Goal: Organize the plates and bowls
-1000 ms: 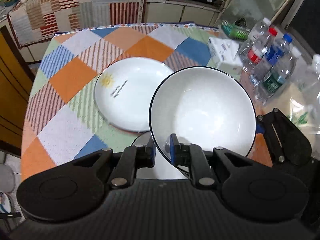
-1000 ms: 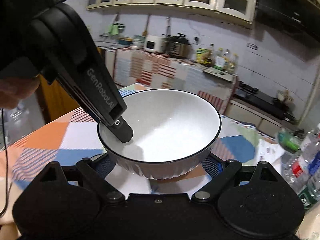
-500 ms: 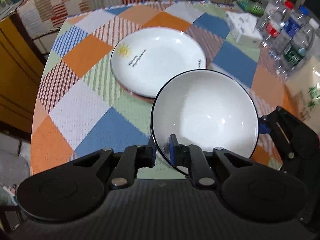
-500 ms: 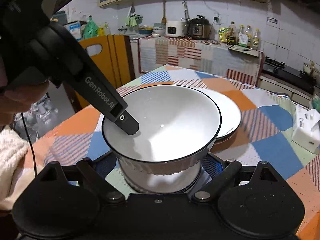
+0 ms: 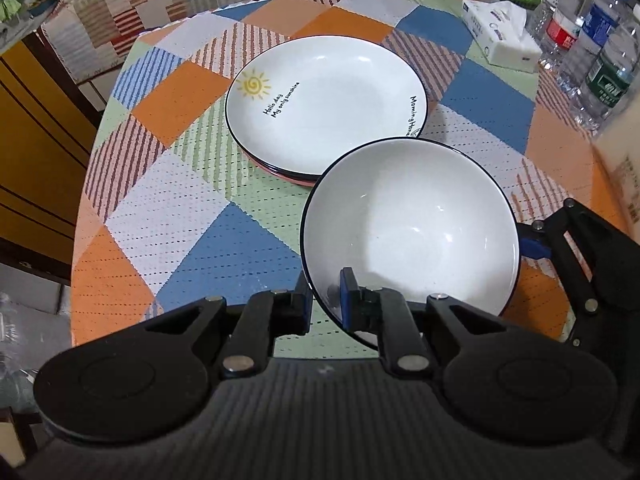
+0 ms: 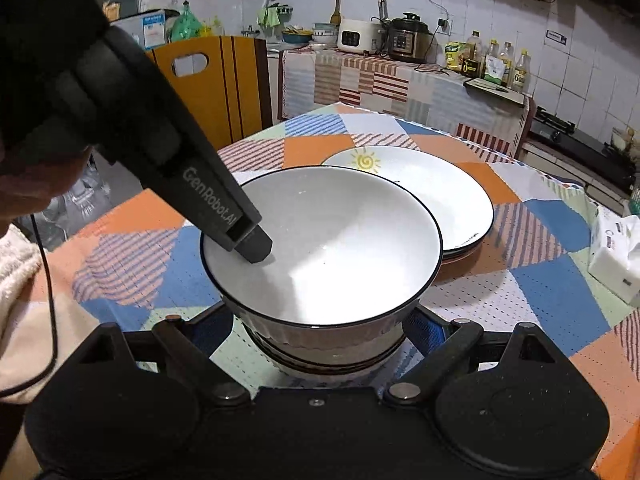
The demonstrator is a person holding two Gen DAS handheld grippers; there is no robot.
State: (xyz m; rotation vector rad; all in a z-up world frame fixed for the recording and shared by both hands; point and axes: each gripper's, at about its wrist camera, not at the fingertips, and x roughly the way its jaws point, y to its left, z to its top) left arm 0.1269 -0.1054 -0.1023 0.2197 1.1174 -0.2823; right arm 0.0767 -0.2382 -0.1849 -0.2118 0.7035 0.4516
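Landmark: the stack of plates (image 5: 326,110), white with a dark rim, a yellow sun and black lettering on the top one, lying on the chequered tablecloth (image 5: 180,216).
Bowl: a white bowl (image 5: 410,232) with a thin dark rim and a ribbed outside, held just on the near side of the plates; in the left wrist view its rim overlaps the plates' near edge.
Under the bowl: the right wrist view shows more dark-rimmed rims (image 6: 328,364) directly beneath it, apparently other bowls; whether the held bowl rests on them cannot be told.
Left gripper (image 5: 324,300): jaws closed on the bowl's near rim, one blue pad outside the wall and one inside.
Right gripper (image 6: 324,344): its fingers reach around the bowl's lower sides, one blue pad on each flank; whether they press on the bowl or only bracket it cannot be told, as the bowl hides the contact.
Tissue pack (image 5: 500,36): white, beyond and to the right of the plates, well apart from them.
Water bottles (image 5: 588,44): clear plastic, clustered right of the tissue pack, farther from the plates.
Chair (image 6: 212,84): yellow-orange back with a handle slot, on the far left of the plates beyond the table edge.
Person: a pale fleecy sleeve (image 6: 20,280) left of the bowl.
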